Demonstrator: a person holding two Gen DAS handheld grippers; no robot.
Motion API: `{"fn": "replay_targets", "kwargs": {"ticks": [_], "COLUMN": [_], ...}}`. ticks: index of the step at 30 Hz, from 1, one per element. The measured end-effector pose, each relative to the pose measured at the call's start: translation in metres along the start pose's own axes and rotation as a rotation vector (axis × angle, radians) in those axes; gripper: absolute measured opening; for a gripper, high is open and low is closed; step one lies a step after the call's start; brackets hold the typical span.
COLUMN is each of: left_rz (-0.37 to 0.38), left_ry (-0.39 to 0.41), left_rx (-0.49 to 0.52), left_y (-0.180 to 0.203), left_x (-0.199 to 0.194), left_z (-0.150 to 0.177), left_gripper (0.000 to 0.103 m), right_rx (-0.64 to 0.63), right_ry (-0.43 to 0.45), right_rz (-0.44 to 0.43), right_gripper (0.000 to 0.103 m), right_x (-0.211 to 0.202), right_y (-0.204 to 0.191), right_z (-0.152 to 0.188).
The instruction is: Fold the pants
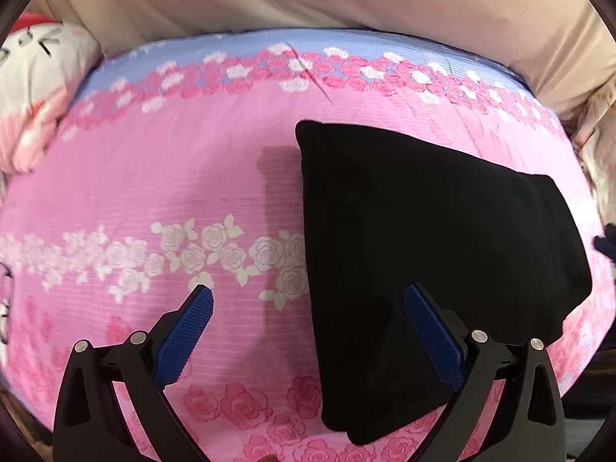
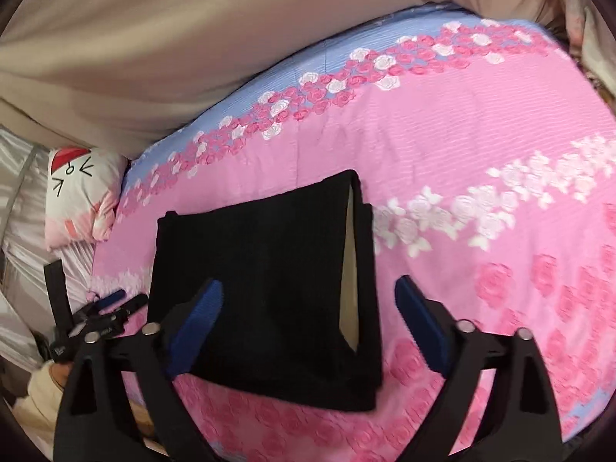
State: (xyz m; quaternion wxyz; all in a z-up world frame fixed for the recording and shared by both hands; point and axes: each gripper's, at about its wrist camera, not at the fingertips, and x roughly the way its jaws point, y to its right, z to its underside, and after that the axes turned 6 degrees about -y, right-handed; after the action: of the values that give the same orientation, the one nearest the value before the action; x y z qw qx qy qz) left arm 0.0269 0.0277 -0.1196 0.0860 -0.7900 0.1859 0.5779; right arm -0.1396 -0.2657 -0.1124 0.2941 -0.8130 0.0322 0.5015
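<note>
Your left tool spread wide, nothing between pads, your right tool spread too, hovering over black pants, pants folded into compact rectangle flat on pink rose bed, approx mid-bed, cartoon pillow at far-left corner

Black left gripper frame, blue ribbed pads (silver pivot screws).

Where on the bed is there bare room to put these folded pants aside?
Bare bedspread lies open between the folded black pants and the beige wall, and across the white-rose band on the pants' far side. It is tighter toward the cartoon pillow, where the left gripper sits. Both grippers are open and empty, the right gripper above the pants.
</note>
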Motion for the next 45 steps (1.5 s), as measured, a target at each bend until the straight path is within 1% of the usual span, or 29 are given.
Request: {"fn": "replay_targets", "kwargs": {"ticks": [2,4,5,7,10,13,14,16,17,19,24,26,28,30,34,36,38,41,42,43,45], "left_rz": [0.058,0.116,0.121,0.121,0.115,0.151,0.165,0.225,0.249,0.278,0.316,0.377,0.427,0.451,0.526,0.528,0.483,0.373,0.319,0.29,0.269], "left_ry": [-0.016,-0.032,-0.034,-0.035,-0.059,-0.097,-0.105,-0.131,-0.13,-0.129,-0.128,-0.137,-0.137,-0.119,-0.098,-0.104,-0.111,-0.12,-0.124,-0.125,-0.122], "left_rx": [-0.007,-0.008,-0.006,0.003,0.024,0.008,-0.012,-0.067,-0.089,-0.082,0.026,0.054,0.054,0.041,-0.037,-0.036,0.023,0.126,0.16,0.166,0.136], "left_y": [-0.004,-0.002,0.0,0.006,0.019,0.025,0.025,0.02,0.017,0.014,0.014,0.014,0.015,0.013,0.002,0.002,0.01,0.032,0.041,0.044,0.044], "left_x": [0.011,0.019,0.022,0.025,0.032,0.043,0.045,0.05,0.051,0.05,0.048,0.047,0.046,0.046,0.044,0.045,0.043,0.046,0.046,0.046,0.048], "left_z": [-0.001,-0.002,-0.002,-0.001,0.0,0.003,0.004,0.005,0.006,0.006,0.011,0.015,0.019,0.023,0.025,0.023,0.022,0.025,0.025,0.025,0.025], "left_gripper": [0.098,0.098,0.098,0.098,0.098,0.098,0.098,0.098,0.098,0.098,0.098,0.098,0.098,0.096,0.096,0.096,0.096,0.096,0.096,0.097,0.098], "right_rx": [-0.013,-0.023,-0.027,-0.021,-0.028,-0.02,-0.009,0.016,0.027,0.037,0.068,0.065,0.059,0.059,0.055,0.057,0.056,0.049,0.045,0.042,0.039], "right_ry": [-0.062,-0.104,-0.114,-0.131,-0.155,-0.172,-0.173,-0.173,-0.174,-0.178,-0.189,-0.191,-0.191,-0.193,-0.196,-0.197,-0.198,-0.197,-0.195,-0.194,-0.19], "right_rz": [0.072,0.094,0.098,0.072,0.063,0.054,0.05,0.022,0.007,-0.012,-0.057,-0.066,-0.064,-0.067,-0.07,-0.079,-0.079,-0.078,-0.075,-0.073,-0.062], "right_gripper": [0.09,0.09,0.09,0.09,0.09,0.09,0.09,0.09,0.09,0.09,0.09,0.091,0.092,0.093,0.095,0.096,0.097,0.097,0.097,0.097,0.098], "right_x": [0.022,0.034,0.037,0.041,0.045,0.052,0.053,0.054,0.054,0.055,0.059,0.06,0.061,0.062,0.065,0.066,0.067,0.067,0.068,0.068,0.07], "right_y": [0.005,0.009,0.01,0.01,0.01,0.012,0.013,0.015,0.017,0.018,0.021,0.019,0.017,0.015,0.014,0.014,0.012,0.012,0.012,0.011,0.008], "right_z": [0.001,0.006,0.008,0.015,0.022,0.028,0.028,0.03,0.031,0.032,0.037,0.039,0.041,0.042,0.042,0.042,0.042,0.042,0.042,0.042,0.043]}}
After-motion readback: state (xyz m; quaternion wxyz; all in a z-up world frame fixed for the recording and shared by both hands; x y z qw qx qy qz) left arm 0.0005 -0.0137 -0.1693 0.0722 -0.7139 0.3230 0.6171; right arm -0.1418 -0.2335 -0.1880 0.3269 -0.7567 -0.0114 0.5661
